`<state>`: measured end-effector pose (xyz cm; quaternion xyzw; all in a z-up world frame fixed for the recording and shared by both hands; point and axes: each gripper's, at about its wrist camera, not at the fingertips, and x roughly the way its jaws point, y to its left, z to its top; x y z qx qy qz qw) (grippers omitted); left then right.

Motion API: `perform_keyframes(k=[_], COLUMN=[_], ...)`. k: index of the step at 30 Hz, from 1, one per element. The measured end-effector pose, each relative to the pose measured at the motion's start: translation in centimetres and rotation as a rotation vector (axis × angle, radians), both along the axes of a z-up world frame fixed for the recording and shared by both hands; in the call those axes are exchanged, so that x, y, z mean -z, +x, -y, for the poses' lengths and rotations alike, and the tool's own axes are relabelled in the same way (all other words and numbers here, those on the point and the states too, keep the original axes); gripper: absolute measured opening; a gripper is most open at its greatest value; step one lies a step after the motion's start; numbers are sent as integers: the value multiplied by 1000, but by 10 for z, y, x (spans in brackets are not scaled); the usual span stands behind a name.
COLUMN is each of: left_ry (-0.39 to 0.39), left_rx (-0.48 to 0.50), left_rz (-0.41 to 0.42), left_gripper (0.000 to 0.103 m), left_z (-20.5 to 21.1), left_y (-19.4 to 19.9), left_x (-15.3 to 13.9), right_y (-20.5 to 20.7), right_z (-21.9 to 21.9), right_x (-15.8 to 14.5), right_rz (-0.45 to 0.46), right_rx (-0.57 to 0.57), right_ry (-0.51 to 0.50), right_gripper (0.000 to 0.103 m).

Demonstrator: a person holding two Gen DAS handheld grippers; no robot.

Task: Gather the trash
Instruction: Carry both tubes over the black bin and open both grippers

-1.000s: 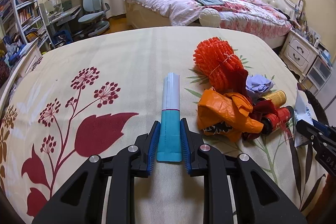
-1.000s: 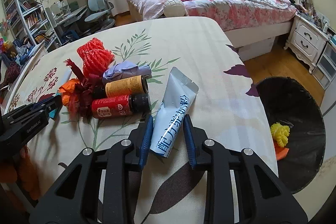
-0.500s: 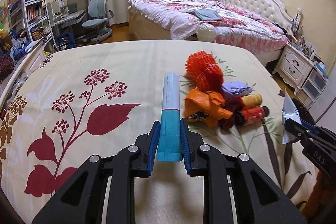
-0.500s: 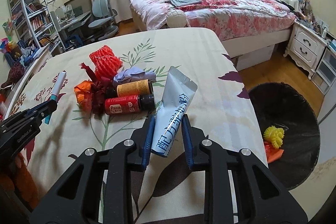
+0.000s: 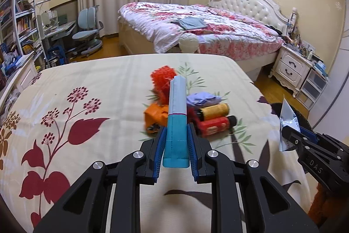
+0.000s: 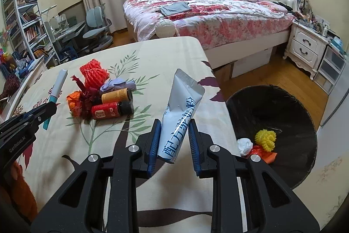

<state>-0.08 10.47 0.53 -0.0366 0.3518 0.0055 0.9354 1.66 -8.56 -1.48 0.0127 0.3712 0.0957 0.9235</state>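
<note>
Two tubes (image 5: pixel 177 123) clamped between tools (image 5: pixel 176 145)

Each hand-held gripper, left (image 5: pixel 175 146) and right (image 6: pixel 173 143), is matt black plastic with triangular cut-outs, silver screws, ribbed blue pads (image 5: pixel 159 150) and white lettering along its side.

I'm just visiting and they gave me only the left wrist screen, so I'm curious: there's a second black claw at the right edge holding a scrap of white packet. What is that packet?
Observer: A silver-white sachet with blue printed characters, clamped in the right gripper.
Operator: Where would it go? I see no bin.
Observer: A black trash bin stands on the floor beside the table.
Operator: Is it empty?
Observer: No. A yellow foam net, a white crumpled wad and orange scraps lie inside.
</note>
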Motion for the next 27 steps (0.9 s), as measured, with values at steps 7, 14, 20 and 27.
perform_keyframes(k=[7, 14, 20, 27], left_ry=[15, 25, 35, 58], left_rx=[68, 154, 229, 311], left_rz=[15, 21, 13, 8], left_gripper=[23, 23, 23, 23], left_z=[39, 85, 128, 177], left_y=[8, 22, 37, 51], left_x=[-4, -1, 7, 20], right_y=[2, 5, 12, 22], right_z=[37, 80, 116, 145], right_x=[-3, 3, 13, 25], right_rz=[20, 23, 4, -19], right_rx=[71, 164, 237, 288], right_ry=[3, 2, 2, 6], right_gripper=[25, 25, 25, 25])
